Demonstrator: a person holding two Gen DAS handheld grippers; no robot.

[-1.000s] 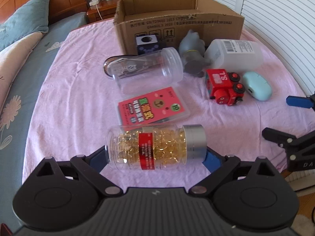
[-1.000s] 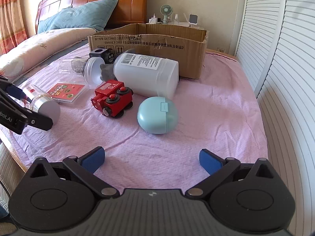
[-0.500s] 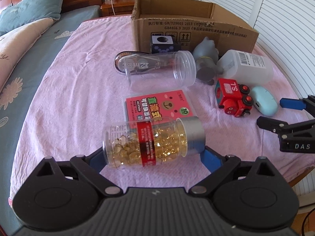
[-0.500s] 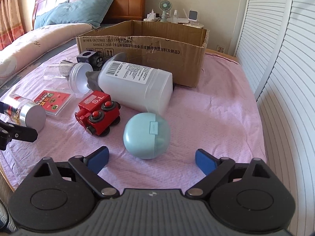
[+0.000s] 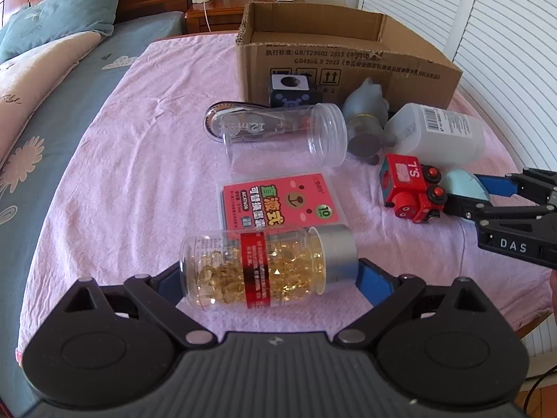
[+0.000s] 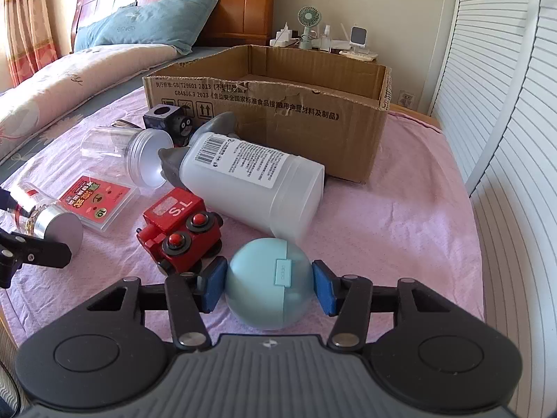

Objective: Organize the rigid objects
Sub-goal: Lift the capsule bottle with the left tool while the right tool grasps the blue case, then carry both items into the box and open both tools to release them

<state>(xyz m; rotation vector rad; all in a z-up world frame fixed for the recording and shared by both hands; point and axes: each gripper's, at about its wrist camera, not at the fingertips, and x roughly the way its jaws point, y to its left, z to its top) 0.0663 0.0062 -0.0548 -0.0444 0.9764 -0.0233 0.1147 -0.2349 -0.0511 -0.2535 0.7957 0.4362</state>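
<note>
Capsule bottle (image 5: 268, 268) and blue case (image 6: 268, 284) both gripped

Left hand-held gripper (image 5: 268, 278) clamps the bottle sideways above the pink surface (image 5: 139, 174); right hand-held gripper (image 6: 268, 285) squeezes the case beside the red train (image 6: 181, 233).

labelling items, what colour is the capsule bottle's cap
Silver-grey cap on the capsule bottle; clearest in the left wrist view.

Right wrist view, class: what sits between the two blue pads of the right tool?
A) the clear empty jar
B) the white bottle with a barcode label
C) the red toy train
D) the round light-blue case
D: the round light-blue case sits directly between the right tool pads, while the red toy train lies just to its left.
</note>
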